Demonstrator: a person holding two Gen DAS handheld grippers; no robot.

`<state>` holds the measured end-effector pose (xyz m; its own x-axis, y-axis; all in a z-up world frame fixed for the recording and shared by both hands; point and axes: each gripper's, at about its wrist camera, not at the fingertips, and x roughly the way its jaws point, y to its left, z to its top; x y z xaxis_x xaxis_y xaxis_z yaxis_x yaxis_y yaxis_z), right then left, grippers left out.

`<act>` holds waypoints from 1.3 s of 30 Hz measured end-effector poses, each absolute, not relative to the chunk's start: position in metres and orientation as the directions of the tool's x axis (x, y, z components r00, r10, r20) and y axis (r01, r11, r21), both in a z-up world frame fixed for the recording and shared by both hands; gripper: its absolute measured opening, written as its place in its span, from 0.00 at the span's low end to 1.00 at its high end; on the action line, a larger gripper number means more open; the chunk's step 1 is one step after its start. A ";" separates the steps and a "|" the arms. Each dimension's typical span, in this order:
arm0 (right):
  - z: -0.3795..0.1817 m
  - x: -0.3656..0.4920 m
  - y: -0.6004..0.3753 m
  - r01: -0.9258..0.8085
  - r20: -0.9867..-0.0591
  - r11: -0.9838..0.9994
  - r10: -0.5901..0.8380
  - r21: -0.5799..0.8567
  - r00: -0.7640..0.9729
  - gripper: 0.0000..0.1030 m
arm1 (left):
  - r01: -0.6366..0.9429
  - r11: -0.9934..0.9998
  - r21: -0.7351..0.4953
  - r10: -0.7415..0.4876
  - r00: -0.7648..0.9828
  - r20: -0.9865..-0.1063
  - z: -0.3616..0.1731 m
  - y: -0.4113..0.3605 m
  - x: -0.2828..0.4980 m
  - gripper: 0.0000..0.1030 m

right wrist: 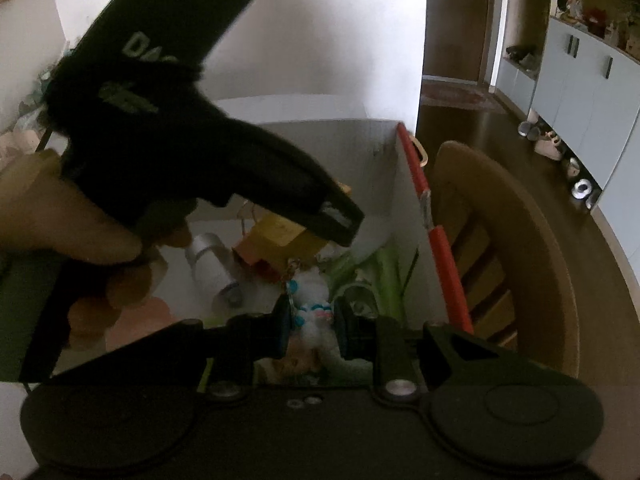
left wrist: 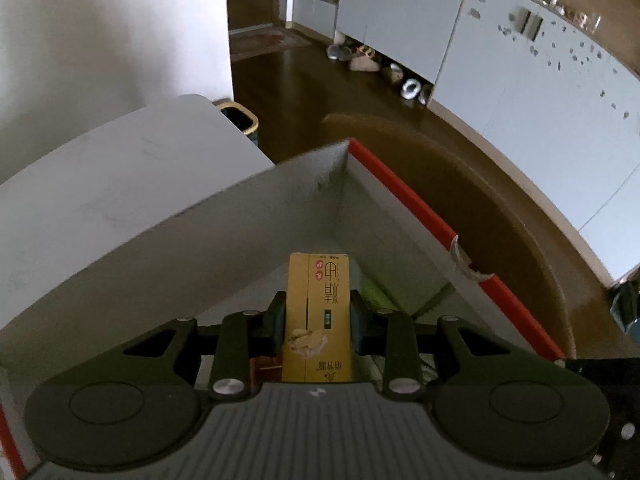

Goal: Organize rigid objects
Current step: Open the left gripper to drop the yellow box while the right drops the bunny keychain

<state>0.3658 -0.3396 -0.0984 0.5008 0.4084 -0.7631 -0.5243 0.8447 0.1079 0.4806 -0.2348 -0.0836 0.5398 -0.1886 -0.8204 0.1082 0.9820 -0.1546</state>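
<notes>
My left gripper [left wrist: 318,305] is shut on a yellow carton [left wrist: 320,280] printed with red and dark characters, held lengthwise over the inside of a white cardboard box [left wrist: 200,248] with a red edge [left wrist: 404,196]. In the right wrist view my right gripper [right wrist: 312,322] is shut on a small white plush keychain toy [right wrist: 316,306] with blue and pink trim, above the same box [right wrist: 340,148]. There the left gripper [right wrist: 340,222] reaches in from the upper left, held by a hand [right wrist: 80,216], with the yellow carton [right wrist: 280,236] under its tip.
Inside the box lie a silver cylinder [right wrist: 212,268], a reddish-brown packet [right wrist: 256,258], green items [right wrist: 384,276] and something pink [right wrist: 140,320]. A wooden chair [right wrist: 500,260] stands right of the box. A white table [left wrist: 120,168], a bin [left wrist: 240,120] and cabinets [left wrist: 520,80] lie beyond.
</notes>
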 end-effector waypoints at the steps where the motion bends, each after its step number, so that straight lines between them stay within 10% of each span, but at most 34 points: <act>1: -0.100 0.366 -0.339 -0.524 -0.766 0.845 0.408 0.110 0.497 0.21 | 0.108 0.982 -0.152 -0.186 0.535 -0.824 -0.086 -0.236 0.482 0.29; 26: -0.078 0.353 -0.362 -0.495 -0.724 0.851 0.452 0.174 0.521 0.46 | 0.061 0.982 -0.176 -0.182 0.527 -0.830 -0.080 -0.199 0.441 0.31; 30: -0.069 0.346 -0.365 -0.496 -0.704 0.847 0.472 0.193 0.531 0.49 | 0.042 0.984 -0.176 -0.167 0.582 -0.796 -0.065 -0.189 0.420 0.62; 39: -0.046 0.324 -0.367 -0.490 -0.660 0.848 0.487 0.201 0.572 0.63 | 0.037 0.979 -0.201 -0.176 0.656 -0.734 -0.032 -0.177 0.376 0.63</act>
